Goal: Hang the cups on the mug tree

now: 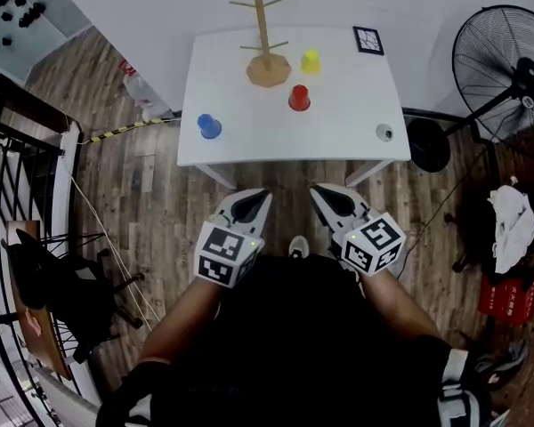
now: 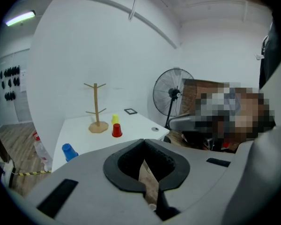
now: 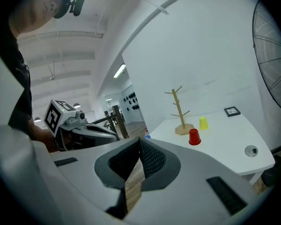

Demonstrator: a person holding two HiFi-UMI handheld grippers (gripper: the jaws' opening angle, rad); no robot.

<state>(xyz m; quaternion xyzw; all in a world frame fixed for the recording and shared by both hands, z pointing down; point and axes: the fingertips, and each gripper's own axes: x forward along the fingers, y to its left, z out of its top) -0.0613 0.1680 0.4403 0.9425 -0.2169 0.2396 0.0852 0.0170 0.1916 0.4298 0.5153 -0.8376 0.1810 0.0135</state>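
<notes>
Left gripper (image 1: 252, 198): jaws clenched together, holding nothing, over the wood floor and well apart from the mug tree (image 1: 265, 56), on its near-left side. In the left gripper view the black pads meet at the tips.

Blue cup (image 1: 209, 126): on the white table (image 1: 249, 145), near-left of the mug tree, well apart from it, close to the table's left edge. Can't see inside it.

The mug tree stands upright on its wooden base at the far middle of the table. All three cups stand on the table, not yet hung.

Red cup (image 1: 299, 98): near the mug tree, on its near-right side, not touching the base. Looks mouth-down, so no contents show.

Yellow cup (image 1: 311, 60): just beside the mug tree base on the right, apart from the red cup. Inside not visible.

Right gripper (image 1: 331, 198): jaws clenched too, empty, over the floor well to the near-right of the mug tree.

Small grey round thing (image 1: 384, 132): at the table's near corner, right of the mug tree; can't tell what it is.

Black marker card (image 1: 368, 40): flat on the table, right of the mug tree, at the far corner.

Fan (image 1: 507, 69): on the floor, far right of the mug tree.
</notes>
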